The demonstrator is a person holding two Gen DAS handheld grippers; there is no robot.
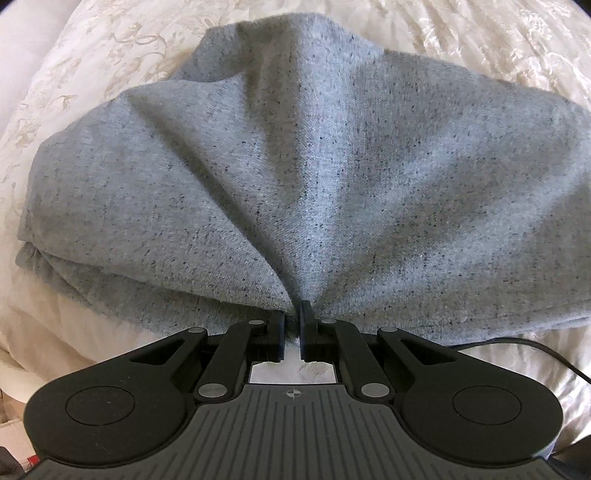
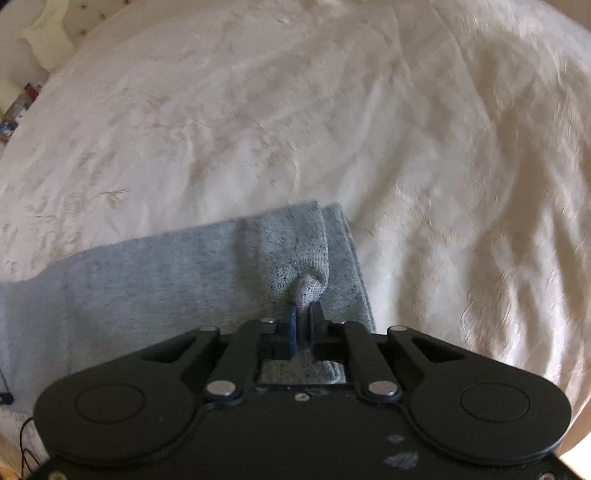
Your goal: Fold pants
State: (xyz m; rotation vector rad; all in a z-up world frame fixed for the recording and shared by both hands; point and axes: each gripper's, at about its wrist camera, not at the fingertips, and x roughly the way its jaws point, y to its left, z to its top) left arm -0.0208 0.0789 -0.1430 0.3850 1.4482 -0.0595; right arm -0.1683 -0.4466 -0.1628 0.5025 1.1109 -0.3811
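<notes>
1. The left gripper (image 1: 293, 325) points forward and slightly down over the bed, its two black fingers drawn almost together and pinching a gathered edge of the grey pants (image 1: 295, 177). The cloth fans out in deep creases from that pinch point.
2. The right gripper (image 2: 304, 317) sits higher above the bed, angled downward, its fingers closed on a small bunch of the same pants (image 2: 166, 280); a nub of knit fabric stands up just past the tips and more cloth shows in the gap behind them.
3. The left wrist view shows the pants filling most of the frame, lying in stacked layers, with folded edges visible at the lower left. A thin black cable (image 1: 535, 350) trails over the bedspread at the right.
4. The right wrist view shows a narrower stretch of the pants, running from the gripper to the left edge, with a straight edge just right of the fingers.
5. Beyond the pants lies the cream patterned bedspread (image 2: 369, 110), wrinkled and broad. At the far top left of the right wrist view are a pale pillow (image 2: 48, 33) and some blurred clutter beside the bed.
</notes>
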